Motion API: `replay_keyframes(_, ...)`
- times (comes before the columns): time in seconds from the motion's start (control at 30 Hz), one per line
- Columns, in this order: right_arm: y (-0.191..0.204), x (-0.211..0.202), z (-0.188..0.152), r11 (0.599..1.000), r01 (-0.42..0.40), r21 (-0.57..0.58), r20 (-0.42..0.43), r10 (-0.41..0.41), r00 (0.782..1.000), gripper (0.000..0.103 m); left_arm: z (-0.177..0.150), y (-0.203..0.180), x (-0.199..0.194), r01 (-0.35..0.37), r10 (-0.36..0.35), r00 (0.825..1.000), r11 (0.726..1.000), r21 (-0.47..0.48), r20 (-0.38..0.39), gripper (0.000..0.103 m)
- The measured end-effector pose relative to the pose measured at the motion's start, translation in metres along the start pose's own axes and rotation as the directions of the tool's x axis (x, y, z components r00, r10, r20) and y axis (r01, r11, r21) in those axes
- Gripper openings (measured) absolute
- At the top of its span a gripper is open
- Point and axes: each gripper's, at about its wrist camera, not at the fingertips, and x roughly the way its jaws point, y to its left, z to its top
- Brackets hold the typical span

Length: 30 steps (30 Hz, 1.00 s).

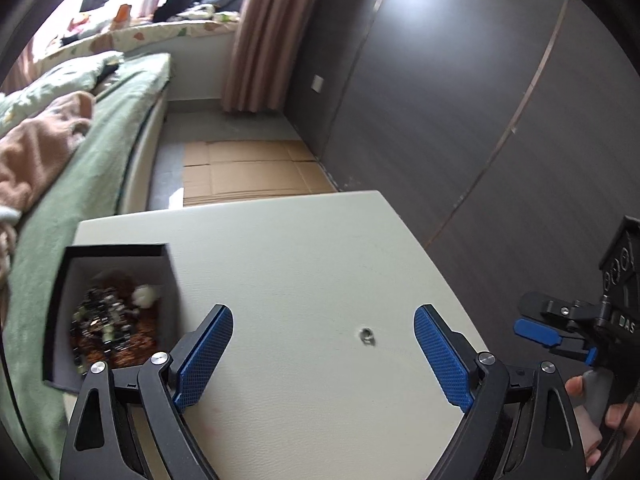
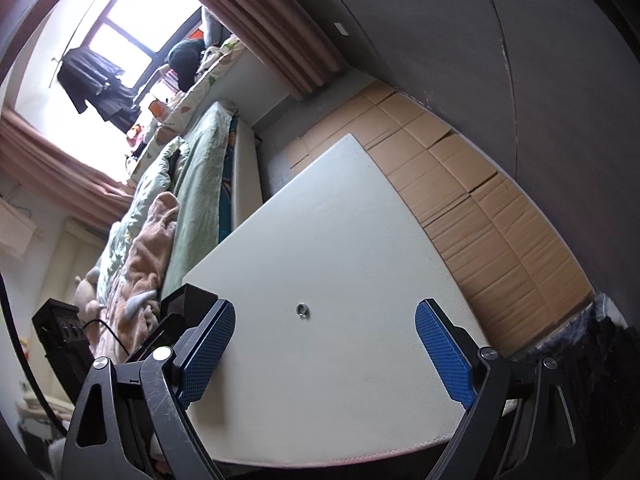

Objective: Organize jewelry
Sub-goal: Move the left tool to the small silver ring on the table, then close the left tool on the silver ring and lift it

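A small silver ring [image 1: 366,336] lies on the white table [image 1: 280,248], between and just ahead of my left gripper's [image 1: 323,328] open blue fingers. An open black jewelry box [image 1: 116,308] holding a heap of beaded jewelry sits at the table's left edge, left of the left fingers. The ring also shows in the right wrist view [image 2: 302,310] ahead of my right gripper [image 2: 325,322], which is open and empty above the table [image 2: 340,220]. The right gripper also appears in the left wrist view at the right edge [image 1: 540,334].
A bed with green bedding [image 1: 80,140] runs along the table's left side. Flattened cardboard [image 1: 248,172] covers the floor beyond the table. A dark wardrobe wall [image 1: 460,100] stands to the right. The left gripper's body [image 2: 64,336] shows at the left in the right wrist view.
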Motion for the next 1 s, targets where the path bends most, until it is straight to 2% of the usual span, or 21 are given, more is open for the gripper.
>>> replay_keyframes(0.2,-0.017,-0.001,0.005,0.999,0.019,0.051,0.007,-0.02,1.0,0.091,0.0,-0.025,0.033,0.027,-0.019,0.993,0.997,0.069,-0.114,0.063)
replay_keyframes(0.33,-0.02,-0.003,0.008,0.997,0.052,0.056,0.02,-0.053,0.998,0.083,-0.005,-0.031,0.063,0.038,-0.026,0.975,0.998,0.05,-0.221,0.037)
replay_keyframes(0.43,-0.025,0.0,0.009,0.995,0.072,0.068,0.01,-0.073,0.997,0.081,-0.006,-0.034,0.079,0.012,0.0,0.963,0.999,0.042,-0.269,0.03)
replay_keyframes(0.5,-0.027,0.001,0.01,0.993,0.083,0.078,0.003,-0.084,0.996,0.076,-0.005,-0.035,0.087,0.0,0.009,0.959,0.999,0.034,-0.284,0.027)
replay_keyframes(0.6,-0.033,0.0,0.011,0.991,0.106,0.083,-0.002,-0.106,0.994,0.071,-0.007,-0.039,0.092,-0.032,0.047,0.954,0.998,0.055,-0.295,0.027)
replay_keyframes(0.77,-0.037,-0.003,0.014,0.985,0.156,0.073,0.008,-0.157,0.988,0.071,-0.014,-0.047,0.102,-0.078,0.103,0.94,0.993,0.089,-0.325,0.026)
replay_keyframes(0.87,-0.038,-0.003,0.015,0.986,0.145,0.081,0.007,-0.146,0.989,0.071,-0.016,-0.054,0.104,-0.128,0.167,0.939,0.981,0.145,-0.301,0.014)
replay_keyframes(1.0,-0.038,-0.003,0.015,0.985,0.156,0.072,0.014,-0.157,0.987,0.071,-0.017,-0.053,0.101,-0.125,0.167,0.936,0.981,0.149,-0.309,0.013)
